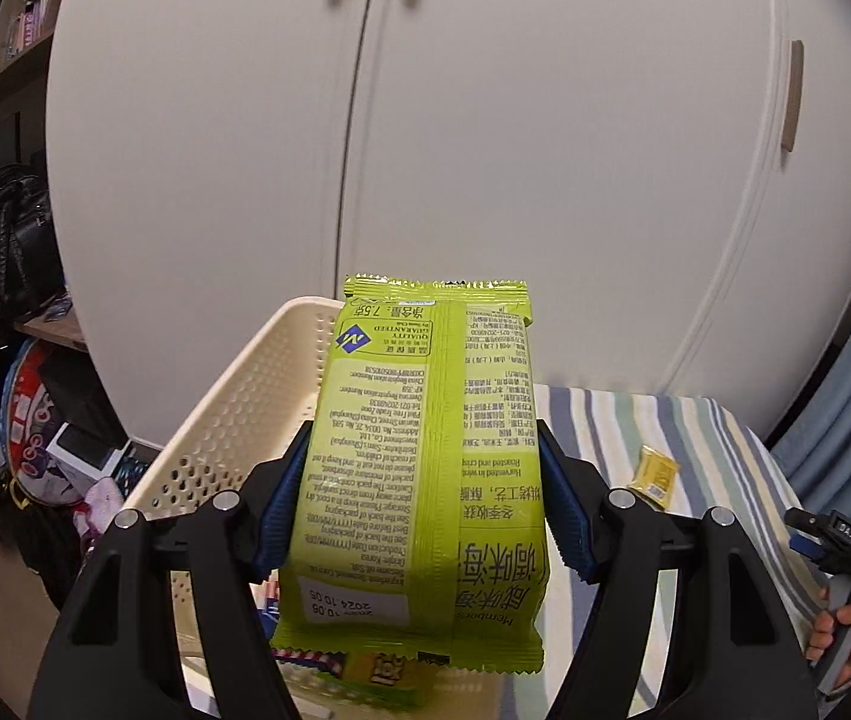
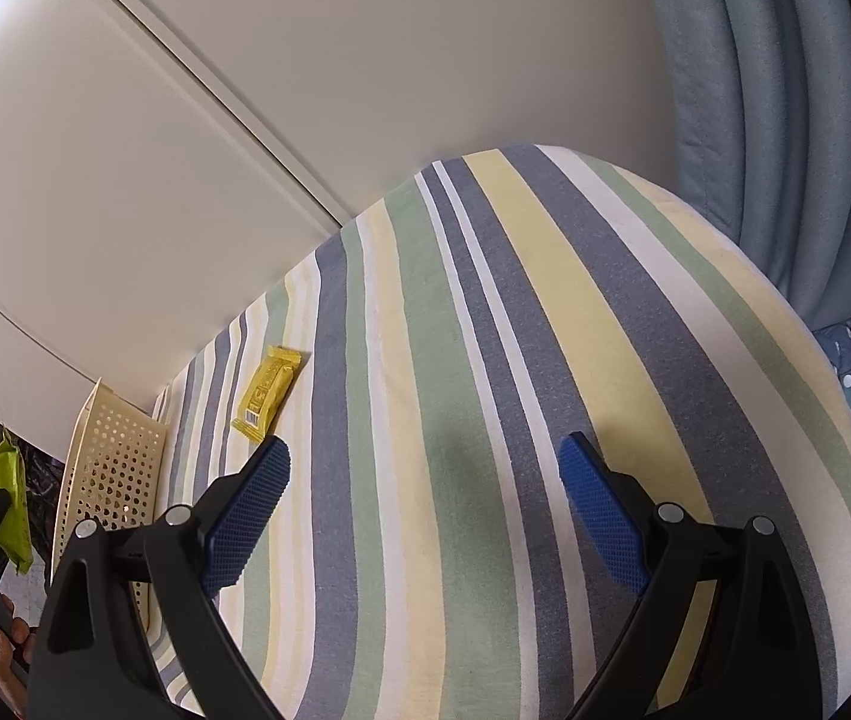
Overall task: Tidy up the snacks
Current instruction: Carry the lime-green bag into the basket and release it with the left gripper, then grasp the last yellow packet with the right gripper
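Observation:
My left gripper [image 1: 425, 498] is shut on a lime-green snack packet [image 1: 425, 456], held flat with its printed back toward the camera, above the cream perforated basket [image 1: 245, 408]. More snack packs [image 1: 329, 663] lie inside the basket under it. A small yellow snack bar [image 1: 656, 476] lies on the striped cloth to the right. In the right wrist view my right gripper [image 2: 425, 504] hangs open over the striped cloth [image 2: 485, 420], holding nothing. The yellow snack bar [image 2: 266, 393] lies just beyond its left fingertip. The basket [image 2: 107, 468] and the green packet [image 2: 10, 498] show at far left.
White cupboard doors [image 1: 485, 150] rise behind the table. Cluttered shelves with a black bag [image 1: 11, 240] stand at the left. A blue curtain [image 2: 785, 120] hangs at the right. A hand holds the other gripper's handle [image 1: 845, 570] at lower right.

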The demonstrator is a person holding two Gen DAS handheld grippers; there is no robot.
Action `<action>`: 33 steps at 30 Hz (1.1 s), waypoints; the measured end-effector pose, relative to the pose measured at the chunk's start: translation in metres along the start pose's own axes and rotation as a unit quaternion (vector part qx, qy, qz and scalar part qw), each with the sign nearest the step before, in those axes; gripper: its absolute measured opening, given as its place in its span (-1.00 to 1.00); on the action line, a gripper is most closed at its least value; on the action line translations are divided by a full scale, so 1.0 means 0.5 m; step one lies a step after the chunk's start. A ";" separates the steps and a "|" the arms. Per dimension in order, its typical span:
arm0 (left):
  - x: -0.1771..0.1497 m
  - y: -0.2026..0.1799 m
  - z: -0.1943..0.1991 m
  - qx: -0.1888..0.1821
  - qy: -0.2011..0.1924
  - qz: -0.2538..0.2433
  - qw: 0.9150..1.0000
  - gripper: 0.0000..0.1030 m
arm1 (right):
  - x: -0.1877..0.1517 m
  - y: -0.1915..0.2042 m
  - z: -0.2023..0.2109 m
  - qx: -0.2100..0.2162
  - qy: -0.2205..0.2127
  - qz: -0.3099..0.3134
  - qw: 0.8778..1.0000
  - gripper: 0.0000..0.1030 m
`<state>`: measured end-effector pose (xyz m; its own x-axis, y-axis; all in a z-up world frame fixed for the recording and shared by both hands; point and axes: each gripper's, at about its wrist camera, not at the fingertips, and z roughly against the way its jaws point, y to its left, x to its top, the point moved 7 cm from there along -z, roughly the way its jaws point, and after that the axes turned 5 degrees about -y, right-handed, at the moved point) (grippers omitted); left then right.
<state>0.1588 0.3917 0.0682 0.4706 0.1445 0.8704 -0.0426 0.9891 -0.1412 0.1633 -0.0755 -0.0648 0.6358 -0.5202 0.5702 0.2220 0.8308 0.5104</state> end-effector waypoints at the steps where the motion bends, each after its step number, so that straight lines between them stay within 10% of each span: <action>1: -0.003 0.011 0.000 0.008 0.001 -0.002 1.000 0.36 | 0.000 0.000 0.001 -0.004 -0.002 0.000 1.000 0.76; 17: -0.049 0.108 -0.034 0.054 0.018 0.023 0.998 0.36 | -0.005 0.146 -0.067 -0.027 0.042 0.071 0.996 0.76; 19: -0.048 0.112 -0.032 0.063 0.016 0.016 0.998 0.42 | -0.009 0.183 -0.089 -0.019 0.054 0.075 0.996 0.76; 21: -0.047 0.120 -0.031 0.070 0.014 0.022 0.997 0.96 | -0.014 0.217 -0.113 -0.009 0.067 0.076 0.995 0.76; 33: -0.042 0.145 -0.012 0.056 -0.002 0.062 0.997 0.96 | -0.029 0.336 -0.242 -0.041 0.101 0.105 0.989 0.39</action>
<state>0.1513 0.4601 0.0369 0.4527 0.2662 0.8510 -0.1981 0.9606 -0.1951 0.2810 0.0957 -0.0652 0.8066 -0.2917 0.5142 0.1232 0.9336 0.3364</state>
